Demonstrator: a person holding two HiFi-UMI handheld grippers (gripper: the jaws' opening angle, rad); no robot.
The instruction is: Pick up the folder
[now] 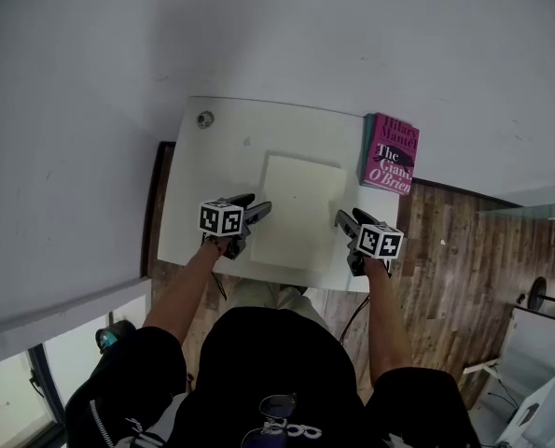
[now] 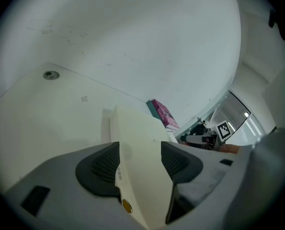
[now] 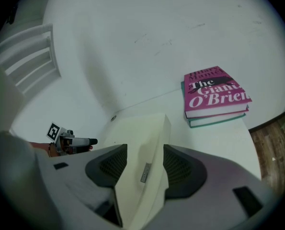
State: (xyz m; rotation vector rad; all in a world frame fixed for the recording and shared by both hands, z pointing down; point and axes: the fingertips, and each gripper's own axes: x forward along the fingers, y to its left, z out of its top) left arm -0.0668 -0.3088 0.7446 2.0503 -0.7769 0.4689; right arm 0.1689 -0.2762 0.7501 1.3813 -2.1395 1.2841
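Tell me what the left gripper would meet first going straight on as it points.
The cream folder: its edge lies between the left gripper's open jaws, so it would probably slide deeper onto it, with the white table underneath.

L gripper (image 1: 258,203), R gripper (image 1: 349,217): jaws wide apart

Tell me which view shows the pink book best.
Right gripper view: the pink book is large, unobstructed, cover title readable, lying on a teal book. Head view shows it smaller at the table's far right corner, title still legible. Left gripper view catches only a small, oblique sliver beyond the folder.
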